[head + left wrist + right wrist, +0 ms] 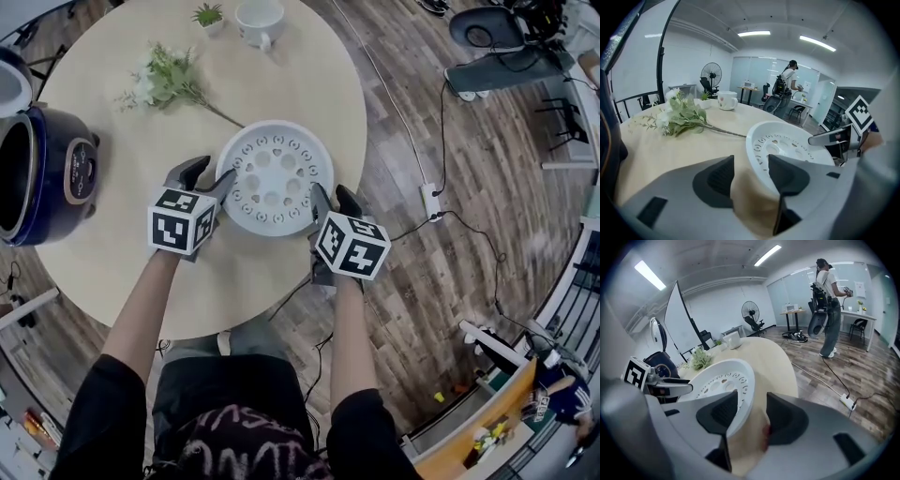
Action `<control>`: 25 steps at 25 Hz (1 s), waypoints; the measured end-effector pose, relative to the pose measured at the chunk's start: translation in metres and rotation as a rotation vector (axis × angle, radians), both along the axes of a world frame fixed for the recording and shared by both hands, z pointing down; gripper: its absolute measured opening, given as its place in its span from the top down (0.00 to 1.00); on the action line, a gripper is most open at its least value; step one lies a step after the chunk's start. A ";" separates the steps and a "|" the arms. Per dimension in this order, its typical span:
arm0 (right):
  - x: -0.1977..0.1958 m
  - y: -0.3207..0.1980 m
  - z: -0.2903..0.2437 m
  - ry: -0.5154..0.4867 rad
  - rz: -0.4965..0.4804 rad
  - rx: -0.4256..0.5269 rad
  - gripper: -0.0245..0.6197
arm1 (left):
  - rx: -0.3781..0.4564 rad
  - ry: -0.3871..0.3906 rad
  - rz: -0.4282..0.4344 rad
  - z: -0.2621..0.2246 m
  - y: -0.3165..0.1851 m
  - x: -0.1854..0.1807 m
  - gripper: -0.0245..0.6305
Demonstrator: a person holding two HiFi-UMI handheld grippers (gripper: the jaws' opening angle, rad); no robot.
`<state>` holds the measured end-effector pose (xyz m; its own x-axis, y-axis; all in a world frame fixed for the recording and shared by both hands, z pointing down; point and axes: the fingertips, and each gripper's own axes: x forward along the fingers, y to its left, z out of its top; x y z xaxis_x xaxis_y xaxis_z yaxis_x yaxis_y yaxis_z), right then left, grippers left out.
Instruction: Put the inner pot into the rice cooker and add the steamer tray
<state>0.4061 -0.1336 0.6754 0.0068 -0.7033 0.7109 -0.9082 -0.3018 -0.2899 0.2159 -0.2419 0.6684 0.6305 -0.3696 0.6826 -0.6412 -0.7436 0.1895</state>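
The left gripper (208, 178) and right gripper (335, 199) straddled the steamer tray (272, 178) at its left and right rim, jaws apart, unclamped. The tray was judged light, stiff, slick plastic: grip opposite rims evenly.

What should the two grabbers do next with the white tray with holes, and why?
Probably squeeze both pairs of jaws shut. The left gripper and right gripper straddle opposite sides of the rim of the steamer tray, but a gap shows beside the rim, so neither grips it. The tray lies flat on the table.
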 end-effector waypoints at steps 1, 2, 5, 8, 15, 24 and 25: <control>-0.001 0.000 0.000 -0.011 0.000 -0.001 0.67 | -0.007 0.003 -0.004 0.001 0.000 0.000 0.60; -0.003 -0.001 0.001 -0.018 -0.002 -0.002 0.69 | -0.015 0.008 -0.009 0.001 0.000 0.001 0.60; -0.005 -0.002 0.001 -0.028 -0.008 -0.004 0.74 | -0.032 0.016 -0.012 0.002 0.001 0.003 0.63; -0.007 -0.003 0.000 -0.035 -0.016 0.001 0.78 | -0.053 0.034 -0.006 0.002 0.004 0.007 0.71; -0.008 -0.002 -0.003 -0.046 -0.011 0.023 0.81 | -0.073 0.075 -0.040 0.000 0.007 0.008 0.79; -0.019 0.006 -0.018 -0.056 0.010 0.063 0.84 | -0.035 0.102 -0.074 -0.016 0.009 -0.004 0.83; -0.021 0.006 -0.022 -0.056 0.005 0.072 0.84 | -0.021 0.103 -0.077 -0.020 0.009 -0.006 0.83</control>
<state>0.3850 -0.1274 0.6529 -0.0280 -0.7526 0.6579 -0.8885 -0.2828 -0.3613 0.2101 -0.2324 0.6482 0.6678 -0.4056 0.6242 -0.6725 -0.6882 0.2723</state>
